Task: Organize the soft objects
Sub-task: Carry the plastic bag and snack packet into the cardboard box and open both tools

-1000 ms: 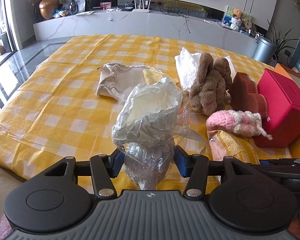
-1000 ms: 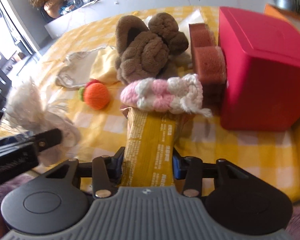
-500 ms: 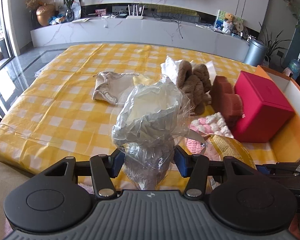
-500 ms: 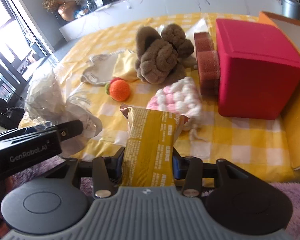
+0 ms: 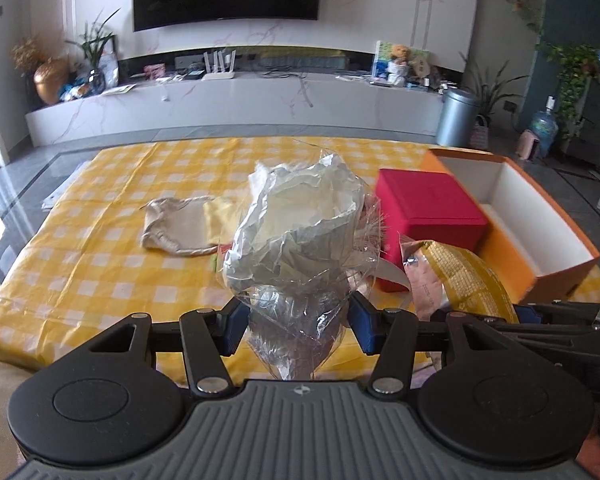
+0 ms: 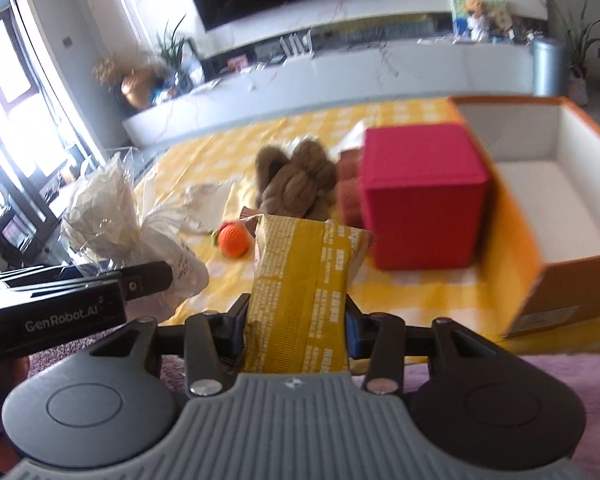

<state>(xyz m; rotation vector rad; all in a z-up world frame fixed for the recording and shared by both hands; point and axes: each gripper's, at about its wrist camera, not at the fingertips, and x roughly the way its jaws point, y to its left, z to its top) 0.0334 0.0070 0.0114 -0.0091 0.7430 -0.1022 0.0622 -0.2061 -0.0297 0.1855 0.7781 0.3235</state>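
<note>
My left gripper [image 5: 296, 322] is shut on a crumpled clear plastic bag [image 5: 296, 232] with white and pale yellow stuff inside, held up above the yellow checked tablecloth [image 5: 100, 264]. My right gripper [image 6: 296, 326] is shut on a yellow snack packet [image 6: 304, 276], also lifted off the table. The packet [image 5: 460, 280] shows at the right of the left wrist view, and the bag [image 6: 112, 208] at the left of the right wrist view. An open orange box [image 6: 548, 208] with a white inside stands at the table's right end.
A red box [image 6: 424, 200] stands beside the orange box, with a brown plush toy [image 6: 296, 180], brown sponges [image 6: 346, 192] and an orange knitted ball [image 6: 232, 238] to its left. A beige cloth pouch [image 5: 176, 224] lies further left. A purple rug [image 6: 560, 380] lies in front of the table.
Both grippers have risen and drawn back from the table with their loads. The orange box has come into view, and the pink knitted piece is now hidden behind the held things.
</note>
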